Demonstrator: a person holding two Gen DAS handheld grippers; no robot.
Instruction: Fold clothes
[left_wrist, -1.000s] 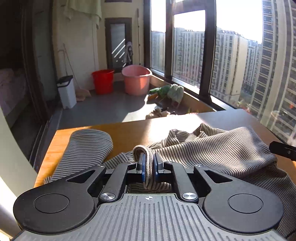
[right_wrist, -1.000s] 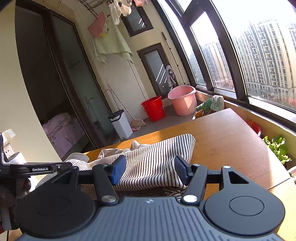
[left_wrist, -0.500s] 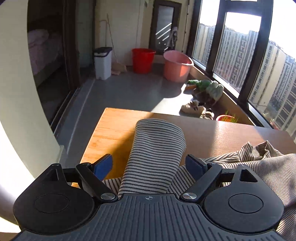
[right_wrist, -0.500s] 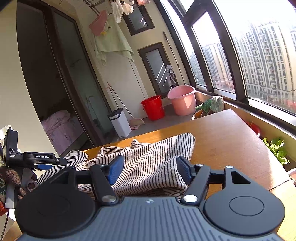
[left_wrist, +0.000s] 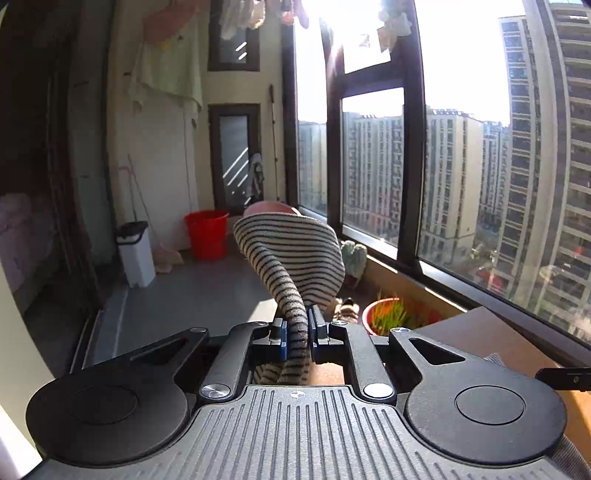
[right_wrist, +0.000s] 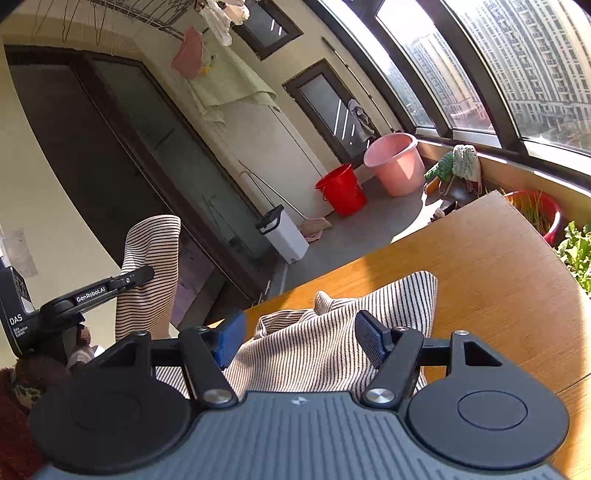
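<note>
The striped garment (right_wrist: 314, 347) lies bunched on the wooden table (right_wrist: 480, 258). My left gripper (left_wrist: 297, 332) is shut on one striped sleeve (left_wrist: 295, 258) and holds it up off the table, the cuff flopping over above the pads. The right wrist view shows that left gripper (right_wrist: 142, 275) at the far left, with the sleeve (right_wrist: 151, 251) hanging through it. My right gripper (right_wrist: 299, 332) is open just above the garment's body. Cloth shows between its blue pads (right_wrist: 231, 338), which do not press on it.
Beyond the table's far edge stand a pink basin (right_wrist: 395, 166), a red bucket (right_wrist: 340, 188) and a white bin (right_wrist: 284, 236) on the grey floor. A red plant pot (right_wrist: 535, 210) sits by the window at the right. A dark red sleeve (right_wrist: 14, 406) is at the lower left.
My left gripper let go of a fold, opened over the sleeve, shut on it and lifted it off the table. My right gripper rose and rolled, its jaws a little wider.
</note>
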